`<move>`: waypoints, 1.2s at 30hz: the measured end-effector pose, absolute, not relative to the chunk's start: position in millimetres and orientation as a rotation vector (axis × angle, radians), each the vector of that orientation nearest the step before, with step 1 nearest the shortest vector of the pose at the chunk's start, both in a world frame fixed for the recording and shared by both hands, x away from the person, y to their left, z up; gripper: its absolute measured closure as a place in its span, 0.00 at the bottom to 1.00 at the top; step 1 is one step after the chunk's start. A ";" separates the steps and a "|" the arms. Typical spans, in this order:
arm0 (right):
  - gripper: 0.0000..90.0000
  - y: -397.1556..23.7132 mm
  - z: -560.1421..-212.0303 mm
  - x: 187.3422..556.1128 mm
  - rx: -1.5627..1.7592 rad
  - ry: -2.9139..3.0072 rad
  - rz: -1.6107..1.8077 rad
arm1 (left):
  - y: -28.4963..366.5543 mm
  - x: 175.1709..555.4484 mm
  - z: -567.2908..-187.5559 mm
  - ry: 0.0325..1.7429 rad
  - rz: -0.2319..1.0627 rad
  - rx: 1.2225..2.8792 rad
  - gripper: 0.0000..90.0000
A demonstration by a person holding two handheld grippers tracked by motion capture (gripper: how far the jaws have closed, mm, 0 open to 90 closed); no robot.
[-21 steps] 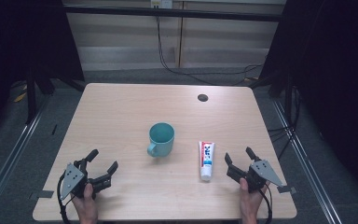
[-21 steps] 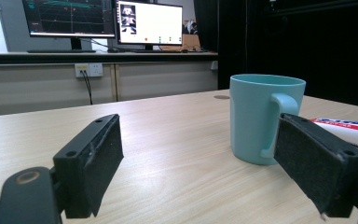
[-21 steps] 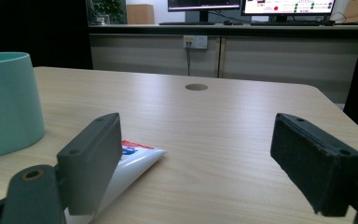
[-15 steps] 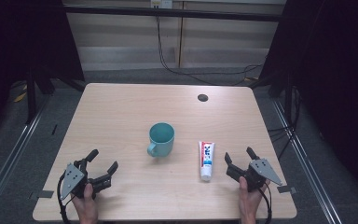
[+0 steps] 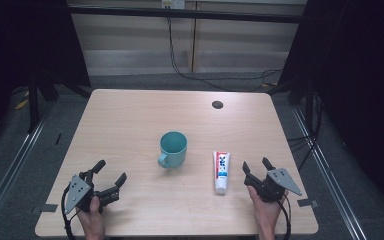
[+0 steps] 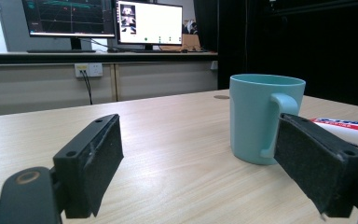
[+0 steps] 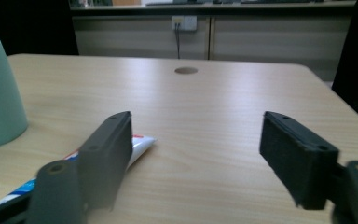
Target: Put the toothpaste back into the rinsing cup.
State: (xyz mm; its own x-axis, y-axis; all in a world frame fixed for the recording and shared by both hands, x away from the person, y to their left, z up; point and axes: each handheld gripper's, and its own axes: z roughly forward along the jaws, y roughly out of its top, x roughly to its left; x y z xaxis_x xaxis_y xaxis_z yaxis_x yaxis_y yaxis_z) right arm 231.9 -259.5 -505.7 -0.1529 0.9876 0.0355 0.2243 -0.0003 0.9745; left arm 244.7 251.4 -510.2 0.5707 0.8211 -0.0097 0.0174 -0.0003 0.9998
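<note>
Near the table's middle stands a teal mug, upright, handle turned toward the near left. It looks rigid and smooth, probably light if empty, and would be best taken across the rim wall or by the handle. Just right of it a toothpaste tube lies flat, cap toward the near edge; being soft, it should be pinched across its flat body. At the near corners the left gripper and right gripper rest wide open, holding nothing. Only bare wooden table lies between.
</note>
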 end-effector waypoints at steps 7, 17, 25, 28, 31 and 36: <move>0.37 -257.2 -503.1 229.9 1.301 1.517 1.241 | 251.3 244.4 -510.2 0.767 0.740 1.445 0.17; 0.41 -257.4 -490.1 229.9 1.304 1.649 1.272 | 251.9 245.1 -510.0 0.763 0.740 1.446 0.17; 0.52 -249.5 -474.9 234.6 1.331 1.762 1.290 | 251.7 244.9 -510.0 0.763 0.743 1.447 0.17; 0.51 -245.0 -471.7 234.6 1.319 1.763 1.279 | 251.8 244.8 -510.0 0.758 0.747 1.454 0.17; 0.52 -241.8 -466.6 238.1 1.344 1.791 1.295 | 251.8 244.8 -510.0 0.759 0.746 1.453 0.17; 0.50 -233.9 -457.4 245.3 1.344 1.865 1.238 | 251.7 244.7 -510.0 0.758 0.746 1.453 0.17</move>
